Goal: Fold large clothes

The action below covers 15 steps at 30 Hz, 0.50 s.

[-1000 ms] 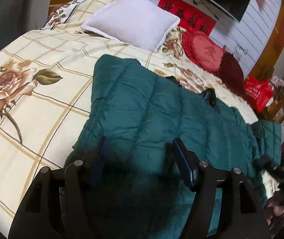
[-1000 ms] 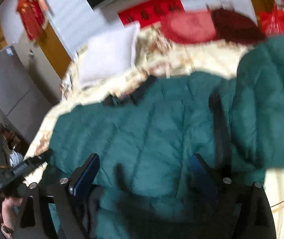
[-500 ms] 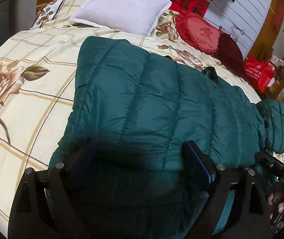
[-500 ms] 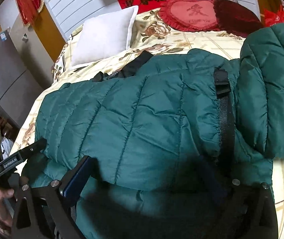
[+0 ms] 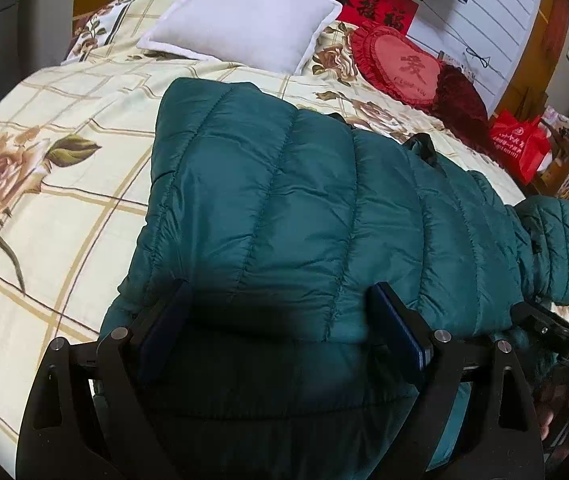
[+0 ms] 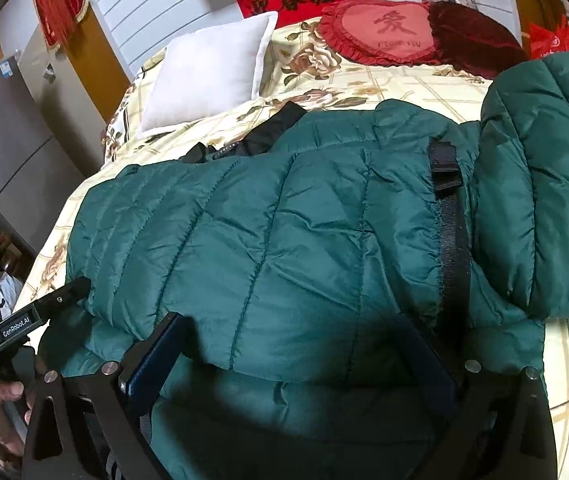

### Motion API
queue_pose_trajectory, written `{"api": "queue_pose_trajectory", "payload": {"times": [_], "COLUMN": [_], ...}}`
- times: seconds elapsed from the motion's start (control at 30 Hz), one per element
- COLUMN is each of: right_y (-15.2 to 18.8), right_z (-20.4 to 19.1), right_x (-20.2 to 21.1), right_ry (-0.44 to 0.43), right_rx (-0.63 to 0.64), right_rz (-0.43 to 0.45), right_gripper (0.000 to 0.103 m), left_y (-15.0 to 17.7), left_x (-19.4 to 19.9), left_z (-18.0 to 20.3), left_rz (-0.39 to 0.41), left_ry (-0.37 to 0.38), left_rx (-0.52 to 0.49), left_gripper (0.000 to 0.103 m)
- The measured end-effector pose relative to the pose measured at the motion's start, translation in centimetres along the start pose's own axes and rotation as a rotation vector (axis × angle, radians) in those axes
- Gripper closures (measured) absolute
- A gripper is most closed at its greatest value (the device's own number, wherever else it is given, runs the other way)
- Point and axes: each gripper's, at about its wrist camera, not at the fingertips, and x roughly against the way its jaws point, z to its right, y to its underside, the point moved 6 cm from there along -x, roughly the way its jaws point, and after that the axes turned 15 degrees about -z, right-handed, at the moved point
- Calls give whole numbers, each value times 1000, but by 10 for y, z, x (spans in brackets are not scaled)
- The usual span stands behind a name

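green puffer jacket (image 5: 324,208) on floral bedspread (image 5: 64,184) (white pillow (image 5: 244,16) behind)

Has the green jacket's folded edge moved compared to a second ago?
Yes. The green jacket has its folded edge nearer the white pillow than before, up the bed.

The green jacket (image 5: 308,216) is running off the frame at 6 o'clock, its black collar (image 6: 268,132) lying mostly tucked beneath it.
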Motion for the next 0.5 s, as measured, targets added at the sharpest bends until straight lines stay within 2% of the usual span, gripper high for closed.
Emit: {"api": "queue_pose_trajectory", "payload": {"times": [0.2,0.33,0.37,0.43,0.5], "right_y": [1,9,14,29,45], "right_z": [0,0,1,5,11], "right_x": [7,42,52,74,97], "right_ry": [-16,2,22,110,217], "right_rx": [-4,-20,-24,-42,-43], "right_rz": [20,133,157,204,247], "right_gripper": [1,1,1,1,1], "left_y": [0,20,29,48,71], "left_x": [21,52,60,76,91], "left_z": [5,12,14,20,25], "left_rz": [68,104,107,112,106], "left_ry": [-34,-33,-31,-39,-9], "left_rx": [-9,-8,-12,-27,-22], "left_gripper": [13,13,13,13,13]}}
